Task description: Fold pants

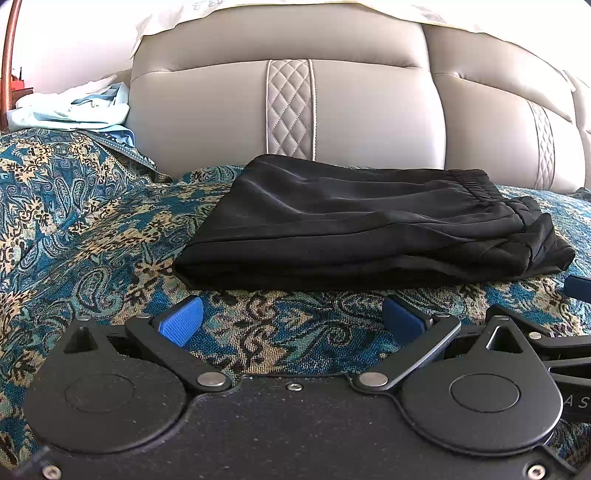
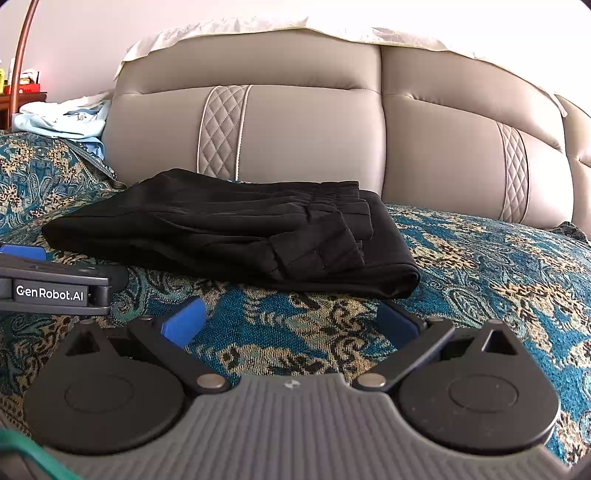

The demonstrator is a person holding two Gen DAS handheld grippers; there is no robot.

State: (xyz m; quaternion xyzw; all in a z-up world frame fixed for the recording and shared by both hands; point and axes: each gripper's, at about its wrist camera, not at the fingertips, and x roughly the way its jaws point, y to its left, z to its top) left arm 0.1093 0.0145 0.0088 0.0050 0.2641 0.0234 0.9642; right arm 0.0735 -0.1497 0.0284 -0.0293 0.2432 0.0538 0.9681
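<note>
Brightness: even, soft daylight in both views; the wall above the headboard (image 1: 332,110) is washed pale.
Light source: not in view; a broad sheen lies on the headboard's upper cushions.
Glare: the white cloth (image 2: 258,27) draped over the headboard's top is blown out, detail lost.
Shadows: a thin soft shadow under the pants (image 1: 369,229) in front of the headboard; folds barely readable in the black.
Distortion: strong fisheye; the headboard bows, corners go dark.
Focus: sharp mid-frame, softer at the rim.
</note>
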